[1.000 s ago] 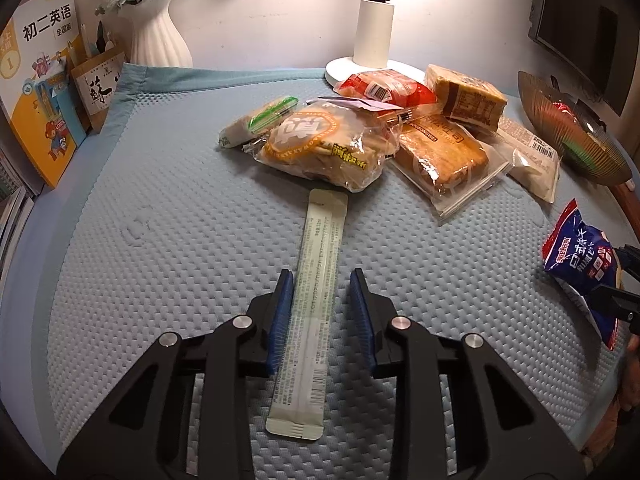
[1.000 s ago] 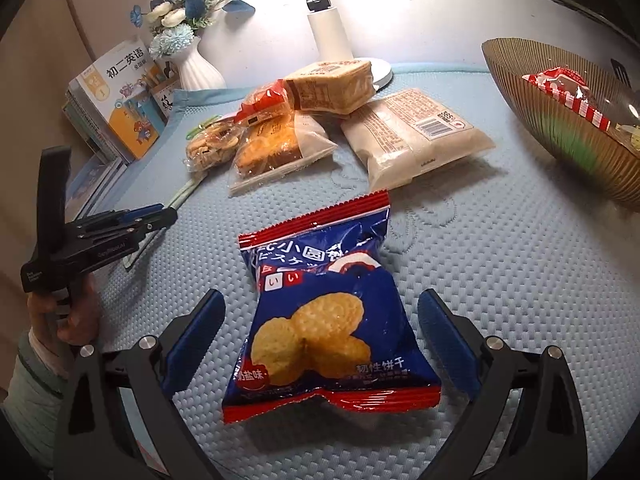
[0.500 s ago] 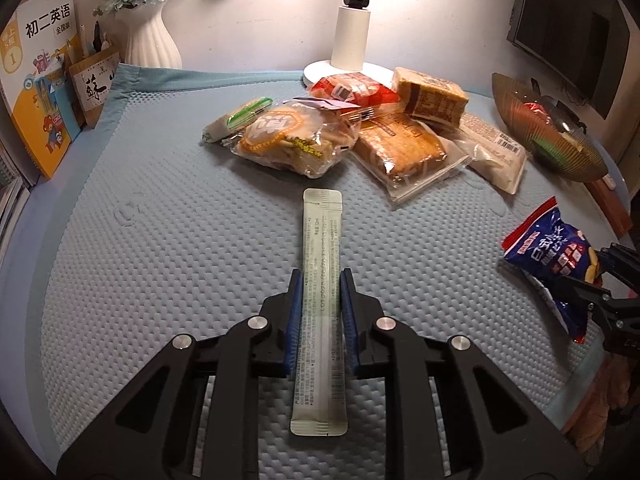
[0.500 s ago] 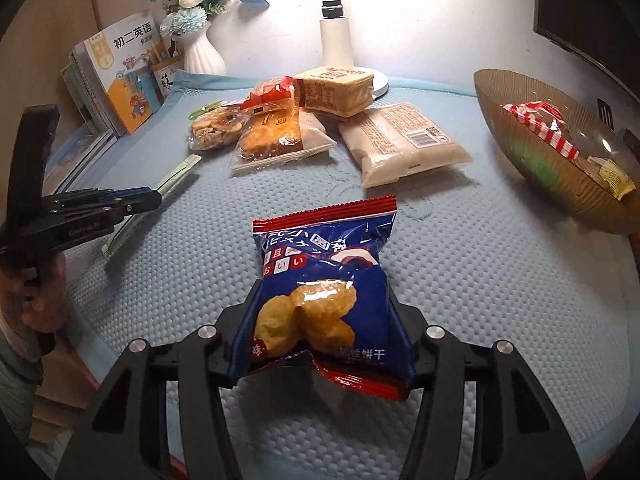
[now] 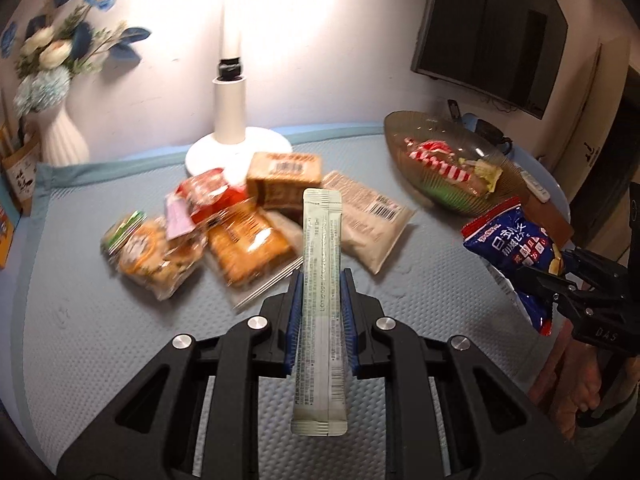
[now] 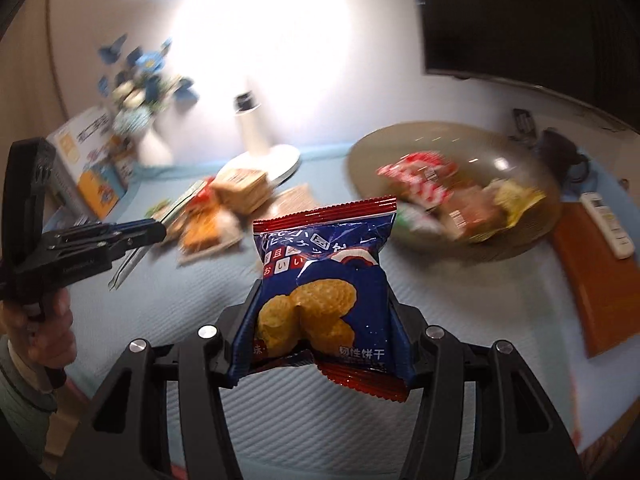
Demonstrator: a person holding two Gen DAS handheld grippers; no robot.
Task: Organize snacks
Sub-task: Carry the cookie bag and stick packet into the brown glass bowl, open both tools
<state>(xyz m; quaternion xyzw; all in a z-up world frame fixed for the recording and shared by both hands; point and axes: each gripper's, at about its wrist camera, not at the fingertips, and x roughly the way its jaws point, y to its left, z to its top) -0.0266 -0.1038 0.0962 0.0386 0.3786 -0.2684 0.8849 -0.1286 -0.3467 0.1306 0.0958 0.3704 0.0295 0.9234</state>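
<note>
The left claw is clenched on a long pale stick sachet, which stands up between the blue pads, lifted clear of the counter with its blue textured mat. The right claw is clamped on a blue biscuit packet with red crimped ends, squeezed at its lower half and held in the air over the mat; from the left wrist view the same packet shows at the right edge in the other claw's grip. Beyond the sachet a loose pile of snacks lies on the mat, clear-wrapped pastries, a red pack and a boxy tan pack touching and overlapping, with a pale bag with a barcode just beside them. A ribbed brown bowl sits to the right near the wall, holding a red-and-white striped wrapper and other packs. A white lamp base stands behind the pile, and a white vase of blue flowers stands at the far left.
</note>
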